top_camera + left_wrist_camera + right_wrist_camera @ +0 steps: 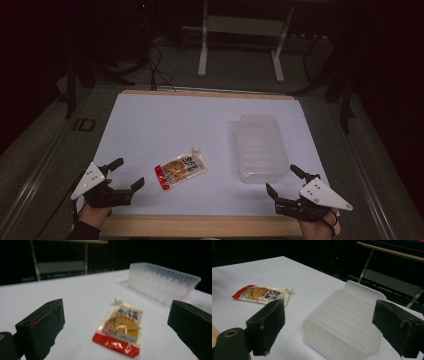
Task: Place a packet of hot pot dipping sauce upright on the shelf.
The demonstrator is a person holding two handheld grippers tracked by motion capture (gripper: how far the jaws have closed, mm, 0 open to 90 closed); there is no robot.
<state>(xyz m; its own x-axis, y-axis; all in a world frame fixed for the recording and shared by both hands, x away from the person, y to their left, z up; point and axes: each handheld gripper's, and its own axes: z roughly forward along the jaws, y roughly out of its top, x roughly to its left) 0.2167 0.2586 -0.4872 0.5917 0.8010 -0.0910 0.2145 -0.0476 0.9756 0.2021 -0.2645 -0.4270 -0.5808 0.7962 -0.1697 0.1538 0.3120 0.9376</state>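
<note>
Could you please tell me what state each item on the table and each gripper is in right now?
Sauce pouch: lying flat on the white table, sealed as far as can be told, untouched.
Clear plastic container: upside down on the table, untouched.
Left gripper: open, holding nothing, aimed at the pouch.
Right gripper: open, holding nothing, aimed at the container.

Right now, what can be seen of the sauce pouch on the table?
The pouch is a small flat packet with a red band along one end, a pale printed label with orange food art, and a small white spout at the other end. It looks like glossy plastic film, apparently sealed. It lies flat on the white tabletop, angled, apart from the plastic container, with nothing touching it.
</note>
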